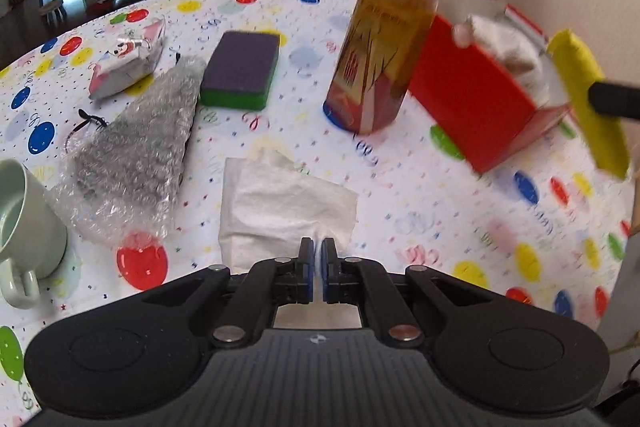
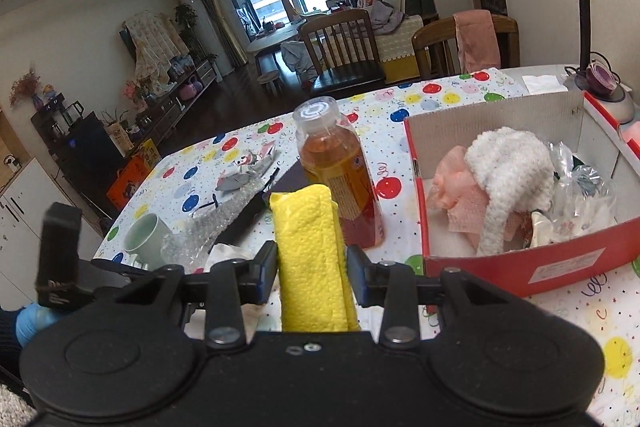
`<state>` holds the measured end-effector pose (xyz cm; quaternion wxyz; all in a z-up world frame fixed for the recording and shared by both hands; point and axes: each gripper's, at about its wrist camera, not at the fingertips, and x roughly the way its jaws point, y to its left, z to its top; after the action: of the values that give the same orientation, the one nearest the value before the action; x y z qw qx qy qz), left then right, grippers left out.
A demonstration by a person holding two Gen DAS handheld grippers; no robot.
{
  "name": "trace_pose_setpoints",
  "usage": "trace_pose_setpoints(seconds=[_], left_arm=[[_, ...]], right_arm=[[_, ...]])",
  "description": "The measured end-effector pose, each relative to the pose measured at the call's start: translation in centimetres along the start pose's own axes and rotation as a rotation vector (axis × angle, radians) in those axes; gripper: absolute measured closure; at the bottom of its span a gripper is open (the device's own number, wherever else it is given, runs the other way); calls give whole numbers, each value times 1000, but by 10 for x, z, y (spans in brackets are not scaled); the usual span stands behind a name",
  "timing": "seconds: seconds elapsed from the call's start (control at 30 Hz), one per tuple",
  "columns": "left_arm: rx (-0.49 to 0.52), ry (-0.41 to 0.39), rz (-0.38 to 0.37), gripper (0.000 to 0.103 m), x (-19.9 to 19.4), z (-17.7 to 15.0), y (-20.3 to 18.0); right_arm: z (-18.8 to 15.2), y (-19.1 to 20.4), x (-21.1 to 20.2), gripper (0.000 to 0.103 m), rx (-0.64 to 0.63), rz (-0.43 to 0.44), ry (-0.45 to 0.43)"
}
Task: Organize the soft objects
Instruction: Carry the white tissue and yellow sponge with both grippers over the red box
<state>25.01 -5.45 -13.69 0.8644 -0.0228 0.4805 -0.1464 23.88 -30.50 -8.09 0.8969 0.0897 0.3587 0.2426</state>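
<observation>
Balloon-print cloth covers the desk [image 1: 420,187]. Left gripper [image 1: 317,259] — jaws closed, holding nothing — hangs over a white tissue [image 1: 280,203]; bubble wrap [image 1: 132,155] lies at its 10 o'clock, a sponge [image 1: 240,69] at 11. Right gripper [image 2: 312,267] — jaws part open, clamping a yellow cloth [image 2: 310,259]. At its 2 o'clock, the red box [image 2: 540,267] holds soft items.

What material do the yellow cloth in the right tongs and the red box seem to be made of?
Yellow cloth: soft, matte, probably non-woven or paper-like fabric; its surface shows a dimpled embossed pattern.
Red box: cardboard, smooth red outside; a grey corrugated layer shows on its inner wall.
</observation>
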Motion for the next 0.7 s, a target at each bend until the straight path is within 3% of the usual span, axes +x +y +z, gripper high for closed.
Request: trace_pose_setpoints(seconds=[0.23,0.3,0.4,0.47,0.7], left_arm=[[64,36,39,98,14,-15,5],[66,36,39,92,14,-20,8],[61,35,42,68,11,-24,10],[56,33,48,35,8,-26,13],[16,46,68,33,9,-32,22]], right_arm=[[-1,0,3,67,0,18,13],[0,0,5,67,-4,24,15],[1,2,7,67,-9,32,17],[1,4,9,67,-13,37,21],[0,9,13,67,-22,44,35]])
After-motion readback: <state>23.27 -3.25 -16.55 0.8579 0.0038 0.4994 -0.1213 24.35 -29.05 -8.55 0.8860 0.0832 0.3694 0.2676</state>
